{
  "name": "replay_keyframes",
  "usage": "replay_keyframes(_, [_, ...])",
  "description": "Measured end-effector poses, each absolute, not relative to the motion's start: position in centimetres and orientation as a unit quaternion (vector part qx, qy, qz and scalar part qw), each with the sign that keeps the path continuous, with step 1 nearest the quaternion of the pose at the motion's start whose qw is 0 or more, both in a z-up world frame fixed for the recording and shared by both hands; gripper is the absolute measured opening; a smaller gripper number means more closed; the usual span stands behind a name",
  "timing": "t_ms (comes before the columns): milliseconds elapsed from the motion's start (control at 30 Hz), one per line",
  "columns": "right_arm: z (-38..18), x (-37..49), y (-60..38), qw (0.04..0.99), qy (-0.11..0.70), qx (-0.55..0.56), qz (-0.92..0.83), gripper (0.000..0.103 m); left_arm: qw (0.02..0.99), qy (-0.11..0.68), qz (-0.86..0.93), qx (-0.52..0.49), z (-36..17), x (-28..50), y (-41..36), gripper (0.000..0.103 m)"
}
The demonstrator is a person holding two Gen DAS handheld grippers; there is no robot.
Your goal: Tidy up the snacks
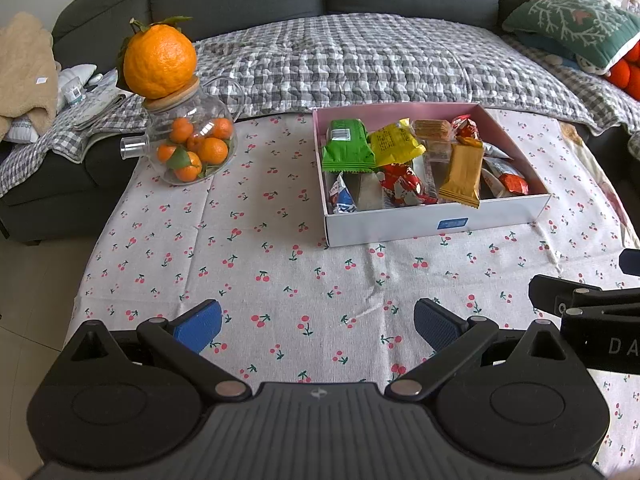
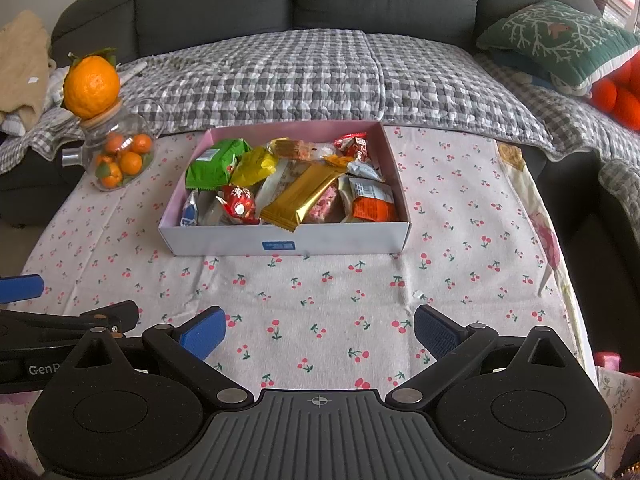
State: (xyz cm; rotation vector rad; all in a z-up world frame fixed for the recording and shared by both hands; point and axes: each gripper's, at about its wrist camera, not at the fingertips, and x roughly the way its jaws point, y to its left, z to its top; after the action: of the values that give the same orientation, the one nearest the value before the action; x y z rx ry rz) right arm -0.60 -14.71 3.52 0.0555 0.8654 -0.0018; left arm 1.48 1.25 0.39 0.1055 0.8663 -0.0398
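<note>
Both grippers, the left gripper and the right gripper, hang low over the cherry-print tablecloth with jaws spread wide and nothing between them, well short of the box. All the snacks I can see already sit piled inside that shallow white box with the pink lining: a green pack, a yellow pack, a gold bar wrapper lying across the heap, plus red foil bits. My guess is they're featherlight, crinkly and slick, some crushable, so I'd pinch gently at a flat sealed end or across the narrow width rather than the puffy middle.
</note>
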Motion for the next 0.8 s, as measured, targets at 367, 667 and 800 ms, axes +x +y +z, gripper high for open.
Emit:
replay_keyframes(367, [3.55,-0.59,-14.73,0.907,0.419,0.027,-0.001,0.101,0.906,0.419,-0.019,0.052,0.37,1.43,1.24,0.103])
replay_keyframes(667, [3.46,-0.44,-14.86,0.908,0.417,0.032,-0.011,0.101,0.906,0.420,-0.022,0.054,0.37,1.28,1.26,0.103])
replay_keyframes(800, [3.62,-0.52,-14.86,0.909,0.415,0.032,-0.010,0.101,0.906,0.420,-0.023,0.054,0.38,1.28,1.30,0.103])
